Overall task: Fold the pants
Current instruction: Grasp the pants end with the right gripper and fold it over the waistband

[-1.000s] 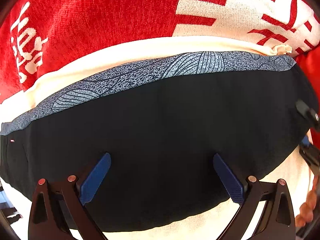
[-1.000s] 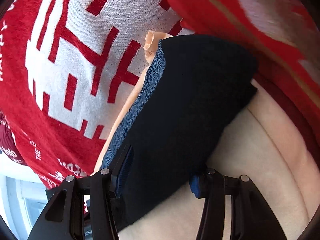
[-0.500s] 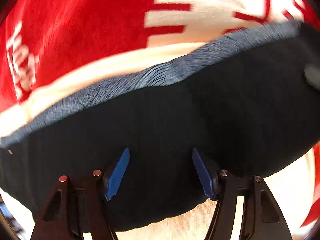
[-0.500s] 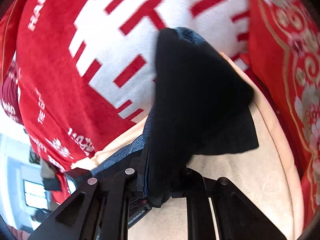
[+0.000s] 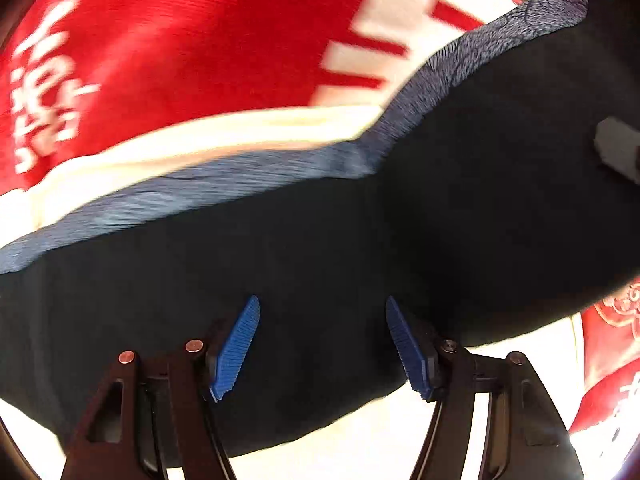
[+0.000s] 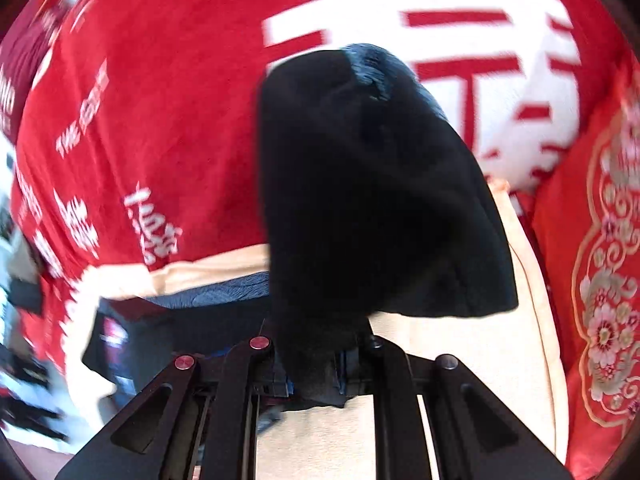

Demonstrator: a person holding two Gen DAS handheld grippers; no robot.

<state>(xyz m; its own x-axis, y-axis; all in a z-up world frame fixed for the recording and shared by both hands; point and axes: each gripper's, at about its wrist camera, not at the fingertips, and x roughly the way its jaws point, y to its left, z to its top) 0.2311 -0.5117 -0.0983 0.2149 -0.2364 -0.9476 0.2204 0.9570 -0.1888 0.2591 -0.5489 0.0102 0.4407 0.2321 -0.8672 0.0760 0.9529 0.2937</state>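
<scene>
Black knit pants with a blue patterned waistband (image 5: 320, 248) lie on cream bedding (image 6: 480, 380). The right gripper (image 6: 316, 376) pinches one end up, seemingly to fold it over. The left gripper (image 5: 322, 344) hovers with fingers spread.

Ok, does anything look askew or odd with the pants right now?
Nothing damaged. The pants are uneven only because the right hand-held gripper has one end pinched and raised, while the left hand-held gripper is open over the flat part.

Right tool (image 6: 316, 364) fingertips buried in pants (image 6: 360, 200); red blanket (image 5: 180, 52) lettering motion-blurred; pants cut off right.
</scene>
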